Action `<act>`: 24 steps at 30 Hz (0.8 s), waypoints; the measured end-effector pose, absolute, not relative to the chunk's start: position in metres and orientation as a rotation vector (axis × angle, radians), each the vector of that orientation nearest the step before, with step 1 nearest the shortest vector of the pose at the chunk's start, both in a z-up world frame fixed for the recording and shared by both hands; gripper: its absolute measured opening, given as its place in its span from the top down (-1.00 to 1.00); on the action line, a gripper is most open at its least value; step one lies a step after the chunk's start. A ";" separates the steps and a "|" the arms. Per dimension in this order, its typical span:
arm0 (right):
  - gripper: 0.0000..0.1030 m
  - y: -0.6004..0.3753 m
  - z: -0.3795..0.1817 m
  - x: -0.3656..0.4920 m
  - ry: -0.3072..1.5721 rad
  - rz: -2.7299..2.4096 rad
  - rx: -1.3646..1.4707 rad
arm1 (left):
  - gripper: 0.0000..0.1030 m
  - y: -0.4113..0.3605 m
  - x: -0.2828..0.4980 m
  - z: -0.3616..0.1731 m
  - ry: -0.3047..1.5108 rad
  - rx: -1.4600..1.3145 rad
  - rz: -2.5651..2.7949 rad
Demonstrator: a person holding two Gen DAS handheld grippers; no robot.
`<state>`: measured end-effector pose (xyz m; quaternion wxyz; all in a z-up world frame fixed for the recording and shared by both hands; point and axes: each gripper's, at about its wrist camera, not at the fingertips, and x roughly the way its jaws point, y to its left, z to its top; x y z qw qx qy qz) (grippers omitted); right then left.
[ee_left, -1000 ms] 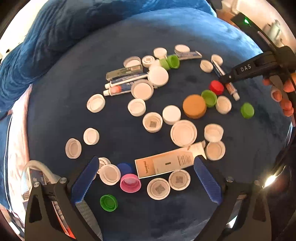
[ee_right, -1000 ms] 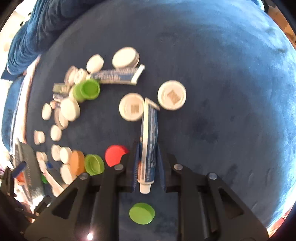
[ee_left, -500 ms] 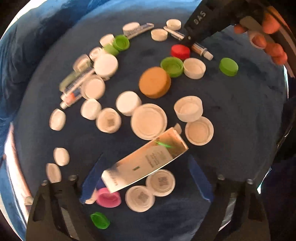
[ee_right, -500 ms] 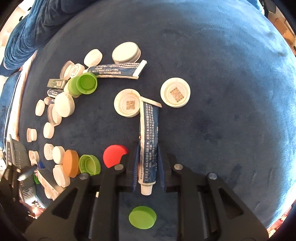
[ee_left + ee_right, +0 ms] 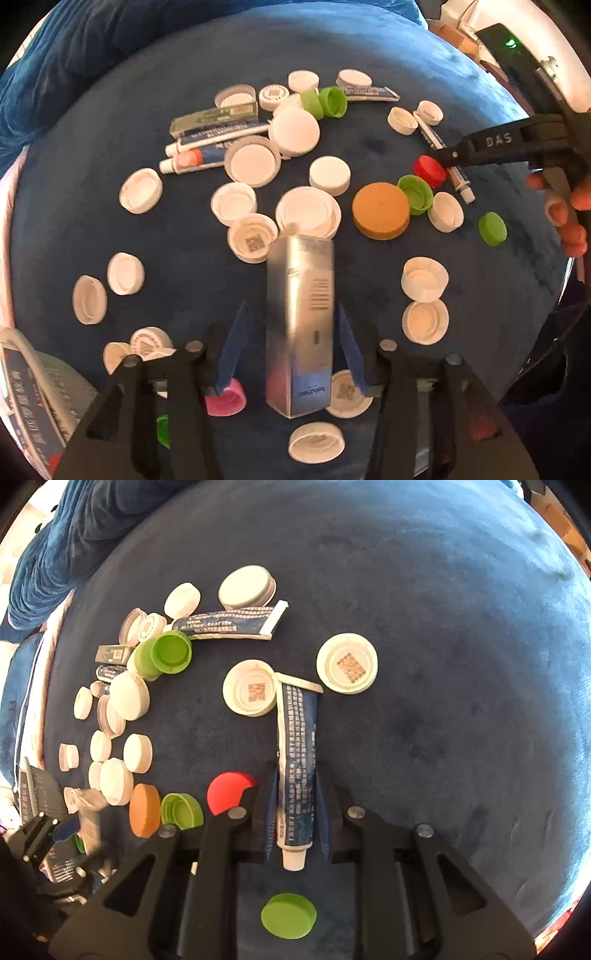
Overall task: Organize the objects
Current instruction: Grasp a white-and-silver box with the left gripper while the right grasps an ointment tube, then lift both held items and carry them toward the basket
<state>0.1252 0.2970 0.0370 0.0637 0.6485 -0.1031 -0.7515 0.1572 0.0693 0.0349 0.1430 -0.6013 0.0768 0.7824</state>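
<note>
Many bottle caps, tubes and small boxes lie scattered on a dark blue velvet surface (image 5: 184, 280). My left gripper (image 5: 291, 347) is shut on a silver carton box (image 5: 299, 317), held lengthwise between the blue pads and lifted above the caps. My right gripper (image 5: 295, 812) is shut on a blue-and-white tube (image 5: 297, 760), white cap toward the camera; the tube's crimped end reaches between two white caps. The right gripper also shows in the left wrist view (image 5: 448, 155), beside a red cap (image 5: 428, 170).
White caps (image 5: 308, 212), an orange cap (image 5: 380, 210), green caps (image 5: 491, 229), a pink cap (image 5: 225, 400), more tubes (image 5: 218, 147) and a slim box (image 5: 214, 116) lie around. A green cap (image 5: 288, 915) sits under the right gripper. Blue cloth bunches at far left.
My left gripper closed on the silver box, lifted it and turned it from lying crosswise to pointing straight ahead. My right gripper stays shut on the tube, barely moved.
</note>
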 end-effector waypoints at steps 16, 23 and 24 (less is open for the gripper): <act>0.63 0.310 0.069 0.143 -0.452 -2.230 1.876 | 0.30 0.040 0.176 0.086 -0.034 -1.651 2.431; 0.63 0.243 0.093 0.143 -0.397 -2.163 1.788 | 0.30 0.018 0.188 0.104 -0.127 -1.643 2.541; 0.63 0.232 0.096 0.145 -0.388 -2.150 1.775 | 0.30 0.012 0.191 0.110 -0.154 -1.633 2.562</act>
